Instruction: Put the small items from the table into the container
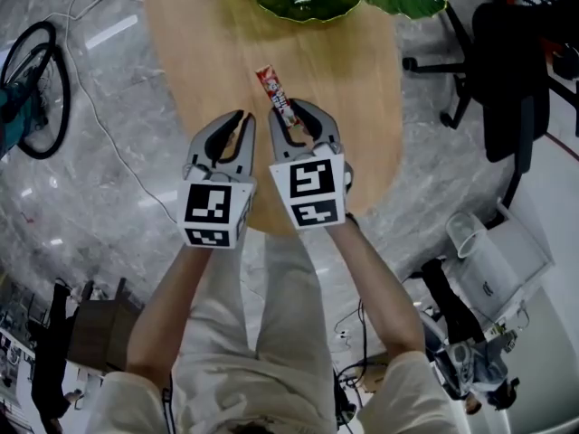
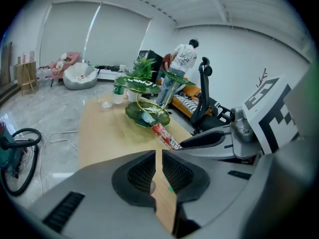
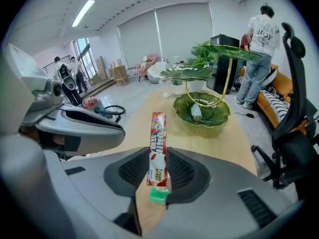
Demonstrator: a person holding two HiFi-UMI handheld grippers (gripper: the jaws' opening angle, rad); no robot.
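Note:
A red and white stick packet (image 1: 279, 98) with a green end is clamped in my right gripper (image 1: 291, 109), which is shut on it; the packet (image 3: 158, 128) sticks out forward past the pads. My left gripper (image 1: 242, 116) hangs just to its left, shut with nothing between its pads (image 2: 144, 171). Both grippers hover over the near part of the wooden table (image 1: 362, 80). The green leaf-shaped dish (image 1: 303, 3) stands further along the table, and its lower bowl (image 3: 202, 111) holds a small wrapped item (image 3: 196, 112). From the left gripper view the packet (image 2: 166, 136) points toward the dish (image 2: 147, 114).
The dish has upper leaf tiers (image 3: 187, 72) on a gold stem. A glass (image 2: 105, 102) stands on the far part of the table. A black office chair (image 1: 507, 70) is to the right; a person (image 3: 259, 39) stands beyond it. Cables lie on the marble floor (image 1: 90, 107).

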